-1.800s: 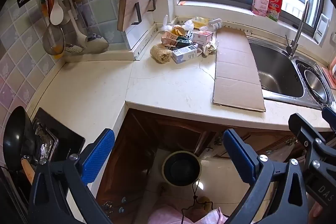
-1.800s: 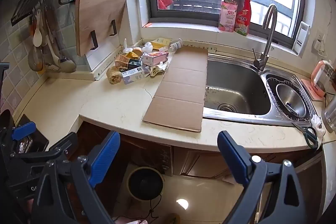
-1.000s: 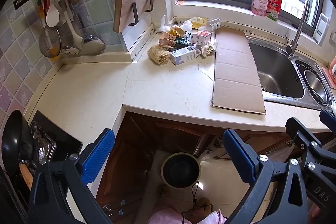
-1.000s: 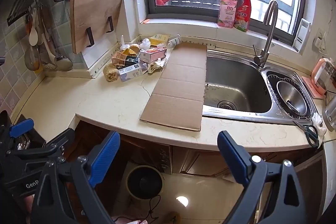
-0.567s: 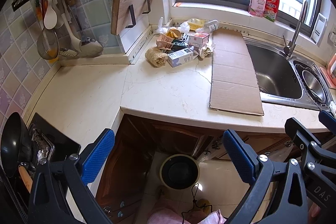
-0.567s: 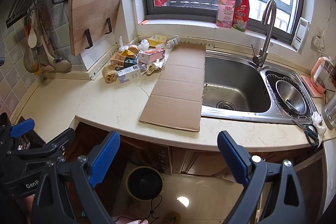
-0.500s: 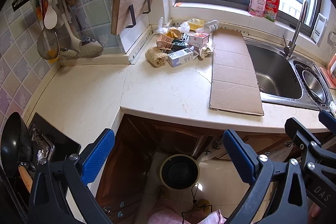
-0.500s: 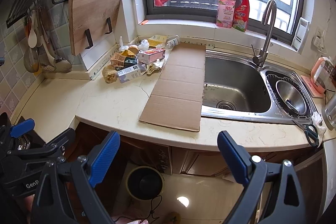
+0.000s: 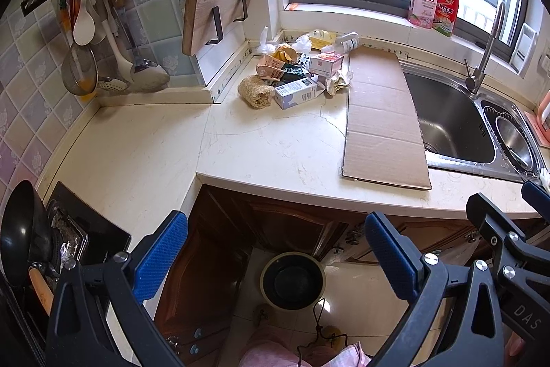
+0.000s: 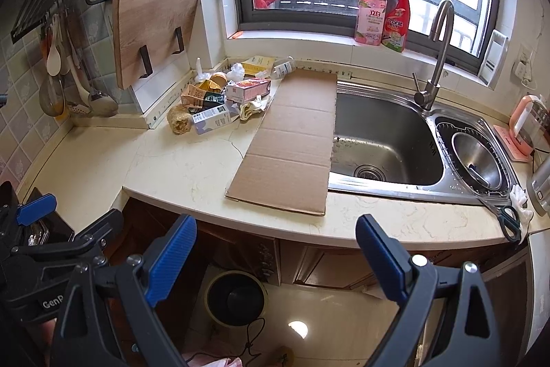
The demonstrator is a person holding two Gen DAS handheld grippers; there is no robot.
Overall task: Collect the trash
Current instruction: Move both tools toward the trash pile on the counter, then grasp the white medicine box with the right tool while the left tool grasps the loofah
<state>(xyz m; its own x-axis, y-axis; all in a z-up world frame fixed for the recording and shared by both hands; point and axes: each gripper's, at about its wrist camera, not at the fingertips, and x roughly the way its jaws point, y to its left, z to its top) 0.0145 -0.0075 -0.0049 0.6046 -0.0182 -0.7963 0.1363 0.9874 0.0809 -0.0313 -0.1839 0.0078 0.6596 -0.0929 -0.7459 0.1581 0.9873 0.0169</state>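
Both claws, left (image 9: pixel 275 253) and right (image 10: pixel 275 255), are wide apart and hold nothing. The trash pile (image 9: pixel 295 71) sits on the bench (image 9: pixel 268 147).

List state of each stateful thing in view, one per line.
left gripper: open, empty
right gripper: open, empty
trash pile: heaped on counter, untouched
cardboard sheet: flat, right edge over sink rim
trash bin: on floor, no lid seen
sink: no standing water
faucet: no water running
cutting board: upright in wall bracket
scissors: blades shut
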